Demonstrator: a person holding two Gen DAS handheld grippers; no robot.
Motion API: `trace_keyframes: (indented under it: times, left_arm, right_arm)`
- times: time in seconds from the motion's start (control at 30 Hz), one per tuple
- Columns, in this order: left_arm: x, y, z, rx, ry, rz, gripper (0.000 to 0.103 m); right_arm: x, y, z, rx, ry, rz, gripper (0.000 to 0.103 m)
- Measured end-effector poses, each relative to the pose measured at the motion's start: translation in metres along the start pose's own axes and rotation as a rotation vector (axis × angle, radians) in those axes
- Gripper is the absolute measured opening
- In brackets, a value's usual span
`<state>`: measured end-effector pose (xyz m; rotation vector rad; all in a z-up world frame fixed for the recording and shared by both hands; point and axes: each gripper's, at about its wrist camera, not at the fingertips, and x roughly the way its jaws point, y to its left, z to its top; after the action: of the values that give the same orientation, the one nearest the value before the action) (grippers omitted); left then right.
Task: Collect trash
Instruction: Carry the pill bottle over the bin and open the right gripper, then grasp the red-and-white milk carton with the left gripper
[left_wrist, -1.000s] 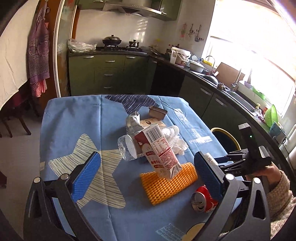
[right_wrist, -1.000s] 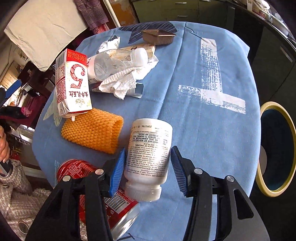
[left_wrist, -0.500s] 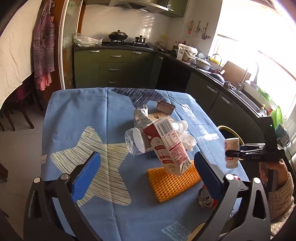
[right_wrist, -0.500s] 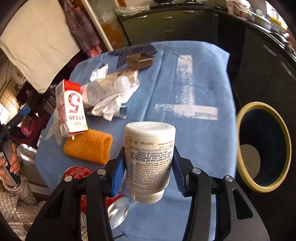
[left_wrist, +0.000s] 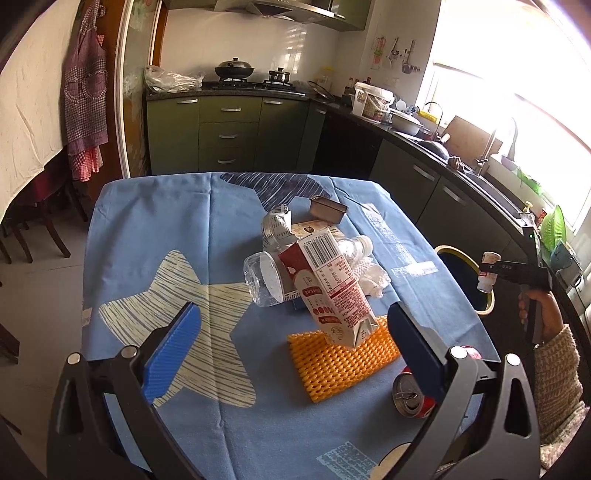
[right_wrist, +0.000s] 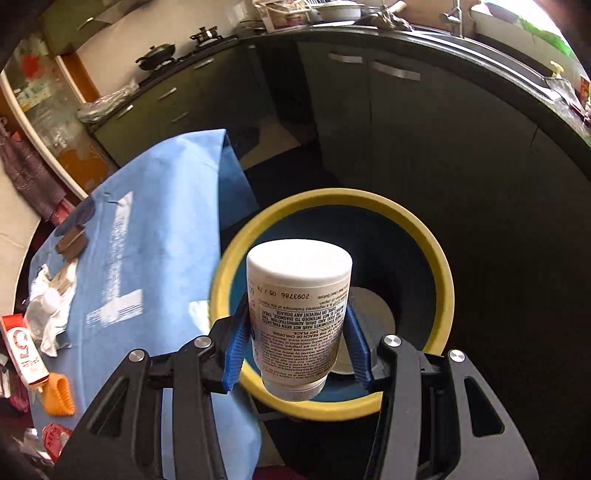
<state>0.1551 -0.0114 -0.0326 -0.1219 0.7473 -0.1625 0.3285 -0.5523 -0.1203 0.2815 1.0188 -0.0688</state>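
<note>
Right claw (right_wrist: 295, 347) carried clenched white bottle (right_wrist: 297, 310) from table to over bin (right_wrist: 439, 266); left claw (left_wrist: 291, 343) released.

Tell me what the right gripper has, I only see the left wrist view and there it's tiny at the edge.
Observer: The right gripper is clamped on a white pill bottle, blue pads on both sides of its label.
Operator: Say where the bin sits under it.
Observer: The yellow-rimmed bin is directly behind the bottle; its dark inside fills the view around it.
Operator: Report what's in the bin.
Observer: Only a pale round patch at the bottom shows; I cannot tell what it is.
</note>
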Motion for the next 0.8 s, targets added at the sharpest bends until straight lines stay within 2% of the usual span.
trace_keyframes:
  times: [0.13,0.23,0.43,0.57,0.8]
  left_arm:
    - [0.001,-0.002,0.001,-0.001,0.007,0.007,0.096]
    - [0.005,-0.006,0.001,0.002,0.019,0.012,0.096]
    - [0.020,-0.019,0.000,0.017,0.055,-0.001,0.096]
    - [0.041,-0.031,0.000,0.004,0.116,-0.014,0.096]
    - [0.073,-0.043,0.007,-0.073,0.160,0.040,0.096]
  right_arm:
    - [0.033,-0.020,0.004,0.038,0.038,-0.039,0.048]
    - [0.043,-0.028,0.007,0.053,0.036,-0.067,0.053]
    - [0.021,-0.030,-0.008,0.067,-0.001,-0.017,0.055]
    - [-0.002,-0.023,-0.028,0.039,-0.031,0.011,0.057]
    - [-0.022,-0.004,-0.052,-0.010,-0.061,0.057,0.059]
